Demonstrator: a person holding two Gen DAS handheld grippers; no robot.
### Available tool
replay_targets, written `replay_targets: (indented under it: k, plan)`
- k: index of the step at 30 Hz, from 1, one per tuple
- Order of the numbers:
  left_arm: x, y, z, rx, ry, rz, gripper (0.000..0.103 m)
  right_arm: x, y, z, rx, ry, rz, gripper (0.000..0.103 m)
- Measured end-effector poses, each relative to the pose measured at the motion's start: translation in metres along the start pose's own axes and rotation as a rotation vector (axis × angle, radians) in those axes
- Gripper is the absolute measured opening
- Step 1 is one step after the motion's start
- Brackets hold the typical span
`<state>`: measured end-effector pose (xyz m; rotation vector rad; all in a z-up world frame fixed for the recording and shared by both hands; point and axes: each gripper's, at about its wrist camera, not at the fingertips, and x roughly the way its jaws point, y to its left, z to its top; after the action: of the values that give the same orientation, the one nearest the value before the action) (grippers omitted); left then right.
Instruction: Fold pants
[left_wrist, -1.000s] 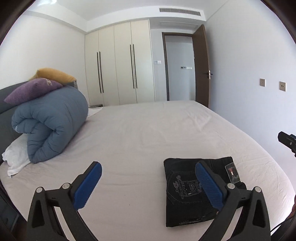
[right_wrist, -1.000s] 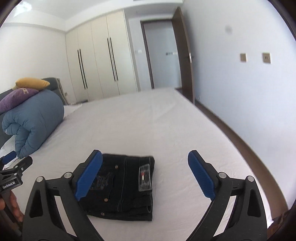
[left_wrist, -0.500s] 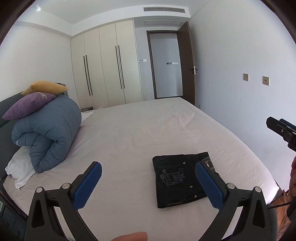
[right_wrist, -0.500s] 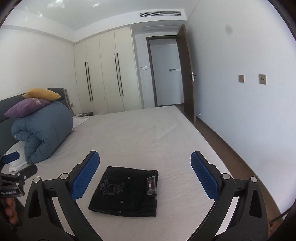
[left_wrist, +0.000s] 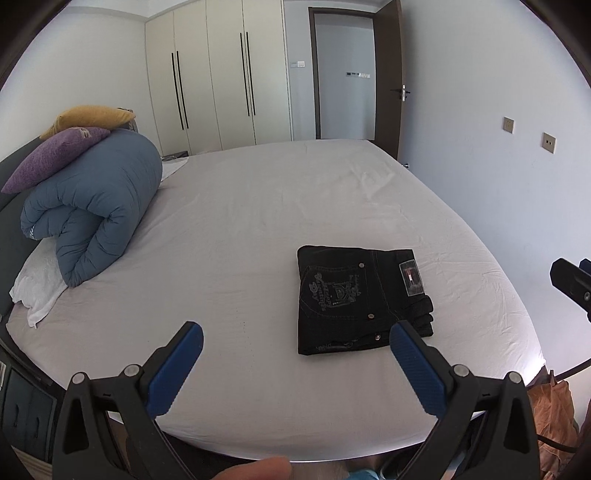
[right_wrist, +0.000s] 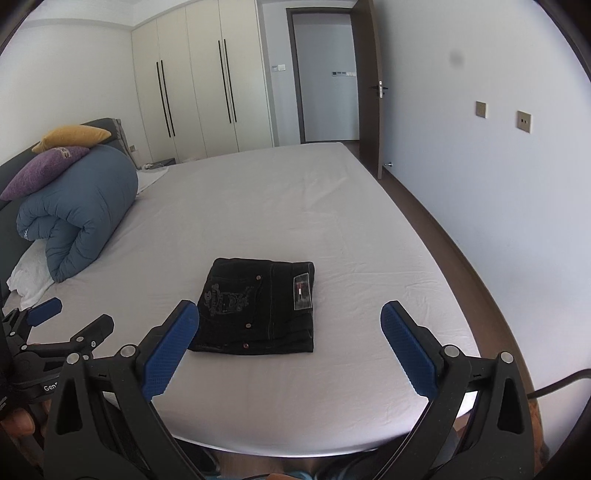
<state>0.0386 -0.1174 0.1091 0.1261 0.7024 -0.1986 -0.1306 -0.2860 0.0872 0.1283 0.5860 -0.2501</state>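
pants (left_wrist: 360, 297) are lying folded into a compact dark rectangle on the bed (left_wrist: 280, 206), near its foot edge closest to you and well apart from the rolled blue duvet (left_wrist: 92, 206) at the headboard end. over the last second you are drawing both tools back and up from the pants: a moment ago the bundle was sitting right between the fingers of each view, and now it is resting ahead of them, untouched. you are holding the left gripper (left_wrist: 295, 363) with its blue pads spread wide and empty, and the right gripper (right_wrist: 290, 341) is likewise spread wide with nothing between its pads. judging from that, the folding itself is looking finished and you are simply releasing and retreating.

the pants are looking like stiff black denim, with pale contrast stitching, an embroidered back pocket, small metal rivets and a rectangular label (right_wrist: 301, 292) by the waistband. the layers on the side of the pants nearest you are stacking slightly unevenly, so the bundle is probably going to hold its shape but not sit perfectly flush. the sheet beneath the pants is pale, matte and lightly creased. a purple cushion (left_wrist: 55, 155) and a yellow cushion (left_wrist: 90, 116) are perching on top of the duvet, far from the pants.
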Motion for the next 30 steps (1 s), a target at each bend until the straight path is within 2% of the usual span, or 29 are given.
replay_targets:
  k: [4, 12, 30]
  plan:
    - [0.005, 0.003, -0.003, -0.022, 0.024, -0.001, 0.103, 0.006, 0.005, -0.008, -0.021, 0.015, -0.035, 0.101]
    - [0.019, 0.006, -0.009, -0.037, 0.073, 0.001, 0.103, 0.03, 0.0, -0.016, 0.03, 0.089, -0.041, 0.101]
    - [0.03, 0.007, -0.014, -0.038, 0.105, -0.008, 0.103, 0.054, 0.002, -0.023, 0.024, 0.126, -0.036, 0.101]
